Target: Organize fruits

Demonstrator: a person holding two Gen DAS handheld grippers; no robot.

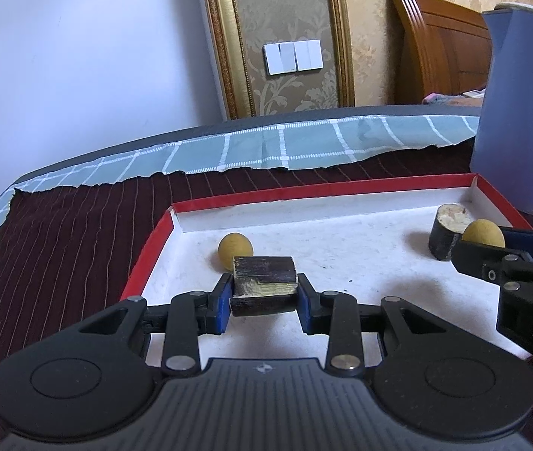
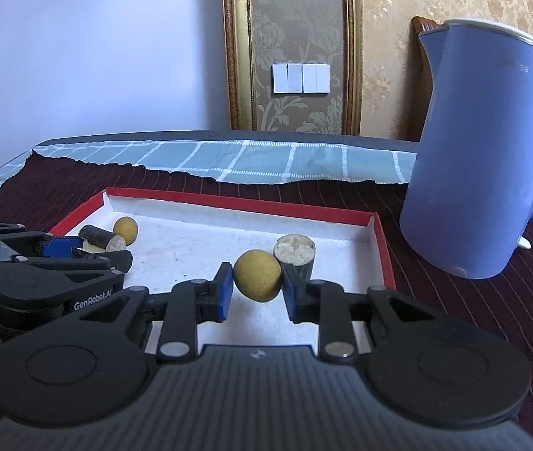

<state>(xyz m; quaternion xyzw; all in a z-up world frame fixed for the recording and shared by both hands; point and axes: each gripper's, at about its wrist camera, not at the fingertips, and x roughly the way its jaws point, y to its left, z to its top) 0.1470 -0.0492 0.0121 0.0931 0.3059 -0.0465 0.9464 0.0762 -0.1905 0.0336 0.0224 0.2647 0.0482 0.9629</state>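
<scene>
My left tongs (image 1: 264,293) clamp the dark cane piece (image 1: 263,285) low over the tray (image 1: 146,255), near one yellow ball (image 1: 235,250). My right tongs (image 2: 257,285) clamp another ball (image 2: 257,275) beside the upright cane stub (image 2: 294,255), probably to group similar fruits.

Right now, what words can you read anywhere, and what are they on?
"GenRobot.AI": on the left gripper, seen from the right wrist.
"DAS": cut off at the frame edge, on the right gripper, seen from the left wrist.
"...ea": faint end of a brand on the kettle; the rest is too washed out to read.
</scene>
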